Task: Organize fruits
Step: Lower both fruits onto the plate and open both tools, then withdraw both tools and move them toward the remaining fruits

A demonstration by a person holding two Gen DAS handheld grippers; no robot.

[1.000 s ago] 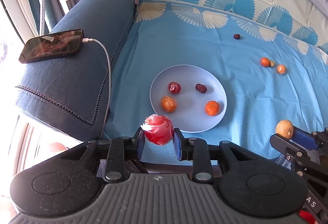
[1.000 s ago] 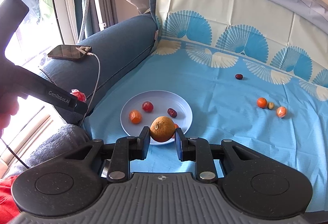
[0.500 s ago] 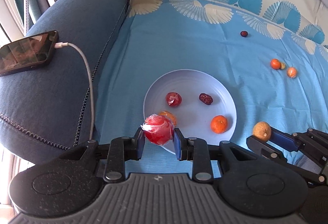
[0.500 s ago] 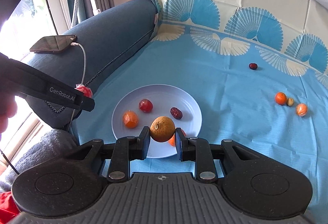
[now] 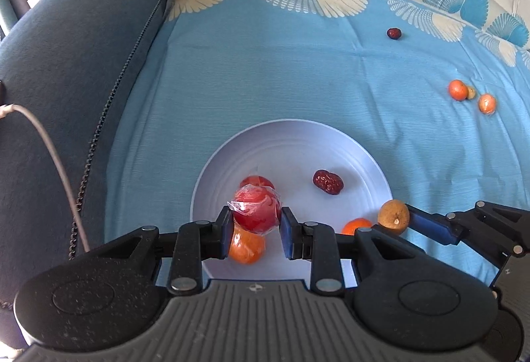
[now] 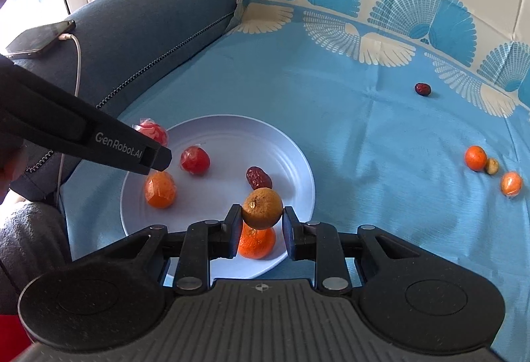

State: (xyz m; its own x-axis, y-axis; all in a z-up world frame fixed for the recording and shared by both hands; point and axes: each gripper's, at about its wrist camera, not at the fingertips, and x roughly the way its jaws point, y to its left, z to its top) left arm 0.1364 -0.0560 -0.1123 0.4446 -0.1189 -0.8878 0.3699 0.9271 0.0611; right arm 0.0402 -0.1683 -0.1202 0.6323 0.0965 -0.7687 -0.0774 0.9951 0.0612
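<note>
Red wrapped fruit (image 5: 256,211) clamped between the pads of the left hand-held gripper (image 5: 255,231), over the plate's (image 5: 291,143) near-left part, above an orange wrapped fruit (image 5: 246,246) and a second red one (image 5: 256,181). Brown fruit (image 6: 262,208) pinched in the right hand-held gripper (image 6: 261,231), over the plate's near-right rim, above a tangerine (image 6: 256,242). Date (image 5: 327,182) lying mid-plate. Bare plate toward the far side. Beyond, on the blue cloth (image 5: 281,80): another date (image 5: 394,33), two orange fruits (image 5: 458,89) with a small pale one between, well apart from the plate. Sofa arm (image 5: 76,64) close on the left. Phone (image 6: 39,39) partly cut off.
</note>
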